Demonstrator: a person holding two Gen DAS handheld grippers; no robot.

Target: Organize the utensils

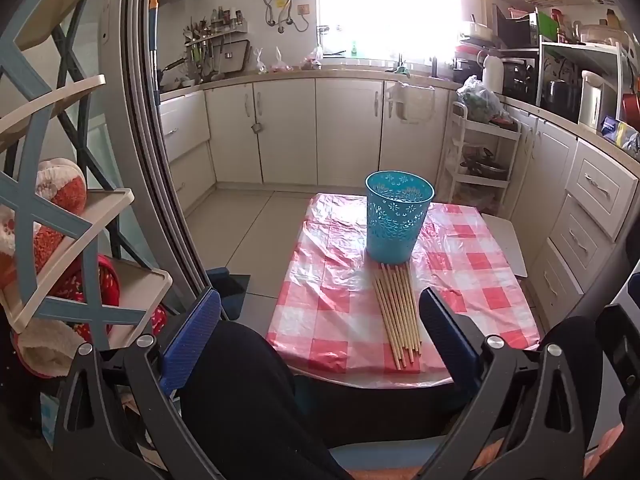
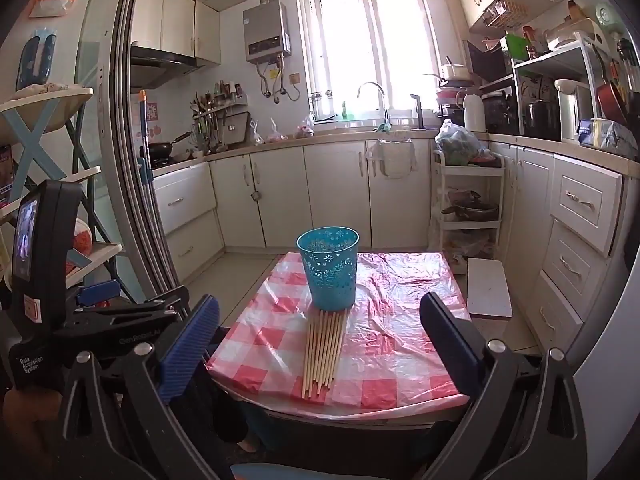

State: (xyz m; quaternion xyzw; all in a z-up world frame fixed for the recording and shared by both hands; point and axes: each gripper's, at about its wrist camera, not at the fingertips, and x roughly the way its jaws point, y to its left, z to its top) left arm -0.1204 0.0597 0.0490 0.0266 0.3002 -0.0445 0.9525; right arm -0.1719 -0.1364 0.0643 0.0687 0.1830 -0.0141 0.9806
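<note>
Small table [image 1: 480, 280] under a pink checked plastic cloth, kitchen cabinets behind it. On it stands an upright turquoise perforated bin [image 1: 398, 216], interior not readable from these angles. Right against its base, on the near side, lies a bundle of wooden chopsticks [image 1: 398, 312], fanned flat on the cloth and reaching toward the table's near edge. Left gripper [image 1: 320, 332] hangs back from the table, tilted down, jaws spread wide, nothing between them. Right gripper [image 2: 320, 344] sits alongside it, angled down less steeply, jaws equally wide and empty.
</note>
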